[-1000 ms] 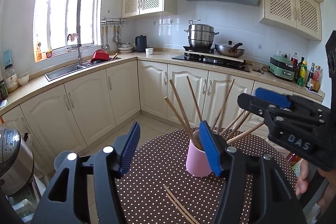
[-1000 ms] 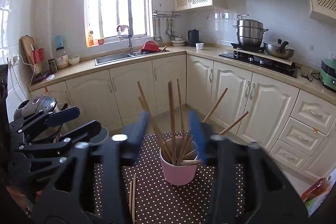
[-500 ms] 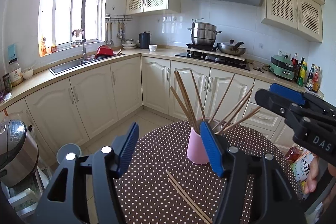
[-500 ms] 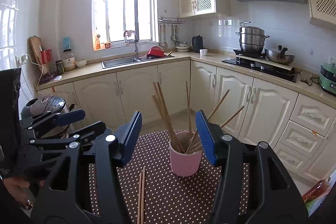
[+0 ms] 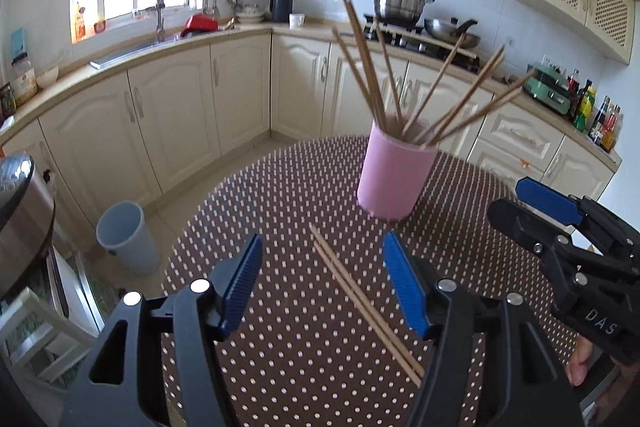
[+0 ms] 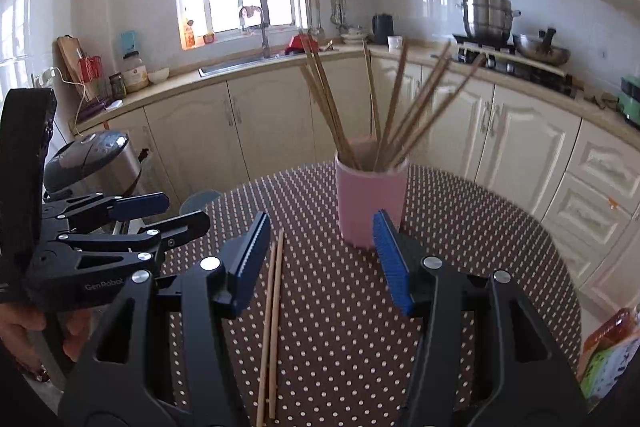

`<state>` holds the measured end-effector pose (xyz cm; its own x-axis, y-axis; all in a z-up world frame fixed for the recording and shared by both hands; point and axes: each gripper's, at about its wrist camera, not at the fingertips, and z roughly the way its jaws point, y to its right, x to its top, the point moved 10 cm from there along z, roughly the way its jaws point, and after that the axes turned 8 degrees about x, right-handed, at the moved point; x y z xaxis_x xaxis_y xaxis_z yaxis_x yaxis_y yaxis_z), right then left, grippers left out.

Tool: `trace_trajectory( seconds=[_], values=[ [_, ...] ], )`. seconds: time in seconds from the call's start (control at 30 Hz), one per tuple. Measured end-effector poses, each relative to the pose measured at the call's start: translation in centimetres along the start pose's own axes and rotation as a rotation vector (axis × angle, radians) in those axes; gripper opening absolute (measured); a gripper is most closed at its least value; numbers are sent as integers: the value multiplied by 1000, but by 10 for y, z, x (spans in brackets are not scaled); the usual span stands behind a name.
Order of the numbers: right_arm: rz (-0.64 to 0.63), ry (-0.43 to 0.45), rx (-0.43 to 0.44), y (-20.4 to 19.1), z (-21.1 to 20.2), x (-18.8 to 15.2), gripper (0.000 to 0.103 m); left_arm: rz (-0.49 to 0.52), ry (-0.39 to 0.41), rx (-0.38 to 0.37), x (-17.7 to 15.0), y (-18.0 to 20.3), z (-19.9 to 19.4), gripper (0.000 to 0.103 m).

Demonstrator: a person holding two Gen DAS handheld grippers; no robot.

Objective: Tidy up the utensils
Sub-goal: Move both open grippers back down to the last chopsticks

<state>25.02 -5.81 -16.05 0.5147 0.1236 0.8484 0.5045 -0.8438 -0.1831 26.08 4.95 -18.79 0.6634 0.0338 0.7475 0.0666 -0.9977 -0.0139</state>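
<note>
A pink cup [image 5: 394,179] [image 6: 370,203] stands on the brown dotted tablecloth [image 5: 280,347] with several wooden chopsticks [image 5: 368,67] [image 6: 396,99] fanned out of it. Two loose chopsticks [image 5: 360,299] [image 6: 272,307] lie side by side on the cloth in front of the cup. My left gripper [image 5: 322,267] hovers open over them, nothing held; the pair shows between its blue pads. My right gripper [image 6: 320,239] is open too and empty, the pair lying just inside its left pad. Each gripper shows in the other's view: right gripper [image 5: 552,211], left gripper [image 6: 160,215].
A grey bin [image 5: 128,239] stands on the floor left of the round table. A rice cooker [image 6: 92,159] sits at the left. A colourful packet [image 6: 608,355] lies at the table's right edge. Cream cabinets and counters ring the room behind.
Both grippers have come down toward the table and tipped downward. The loose pair of chopsticks now lies between the fingers in both views. The cup looks nearer.
</note>
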Motion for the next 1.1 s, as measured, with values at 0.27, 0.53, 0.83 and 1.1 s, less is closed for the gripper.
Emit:
trace_trajectory(
  seconds=[0.27, 0.53, 0.83, 1.1],
  values=[
    [71, -91, 8, 21, 28, -58, 53, -22, -174, 23, -57, 9, 52, 62],
    [141, -108, 13, 39, 35, -80, 54, -32, -245, 42, -76, 23, 82, 62],
    [175, -118, 34, 45, 41, -83, 55, -13, -217, 106, -76, 23, 86, 65],
    [210, -117, 49, 56, 42, -84, 55, 3, -240, 150, -75, 17, 93, 68]
  ],
)
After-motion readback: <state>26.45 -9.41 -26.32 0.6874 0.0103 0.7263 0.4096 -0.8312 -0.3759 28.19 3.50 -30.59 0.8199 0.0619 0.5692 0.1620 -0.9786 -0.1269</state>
